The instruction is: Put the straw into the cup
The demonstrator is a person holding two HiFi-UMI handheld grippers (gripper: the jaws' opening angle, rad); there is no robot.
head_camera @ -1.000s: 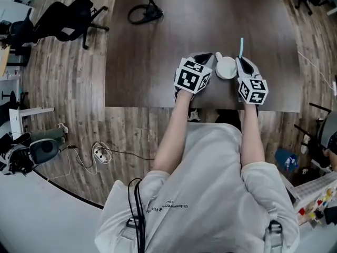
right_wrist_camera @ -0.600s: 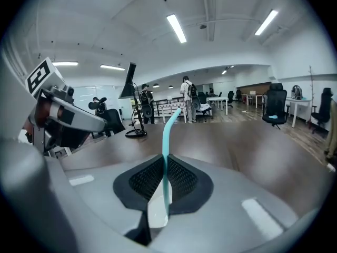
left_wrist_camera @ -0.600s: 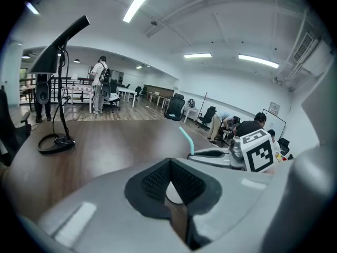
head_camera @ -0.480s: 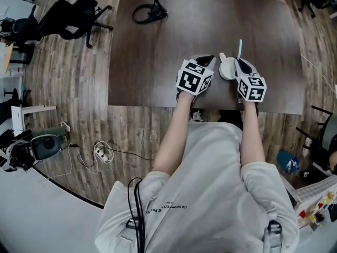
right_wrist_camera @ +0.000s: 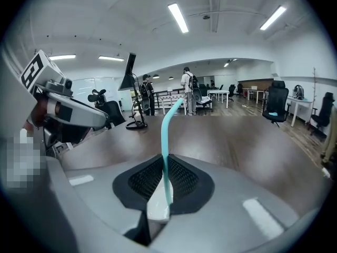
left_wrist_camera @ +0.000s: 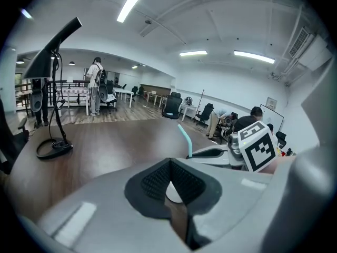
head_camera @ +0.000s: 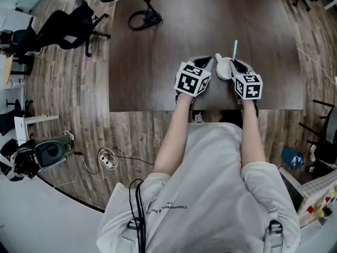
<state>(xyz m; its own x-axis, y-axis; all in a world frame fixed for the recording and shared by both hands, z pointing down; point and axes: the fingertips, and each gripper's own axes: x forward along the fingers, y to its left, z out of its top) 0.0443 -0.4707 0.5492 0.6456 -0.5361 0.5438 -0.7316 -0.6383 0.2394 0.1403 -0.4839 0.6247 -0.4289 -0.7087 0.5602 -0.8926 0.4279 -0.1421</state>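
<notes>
1. The shirt print [head_camera: 171, 206] is too small to read.
2. The right hand-held gripper [right_wrist_camera: 163, 186] is clamped on the teal straw [right_wrist_camera: 166, 141], which stands upright just beside the white cup [head_camera: 225, 68] on the desk [head_camera: 158, 62].
3. The left hand-held gripper [left_wrist_camera: 171, 186] is pinched almost closed on the cup's white edge.

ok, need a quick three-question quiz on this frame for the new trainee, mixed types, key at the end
1. Fill in: in the head view, the white cup sits on the table ____ the left gripper and the right gripper.
2. Multiple choice: the teal straw is A) pinched in the left gripper's jaws, B) pinched in the right gripper's jaws, C) lying loose on the table.
3. True or false: the straw already stands in the cup.

Key: 1 between; 2 B; 3 false. The straw rises from the right gripper's jaws, beside the cup.
</notes>
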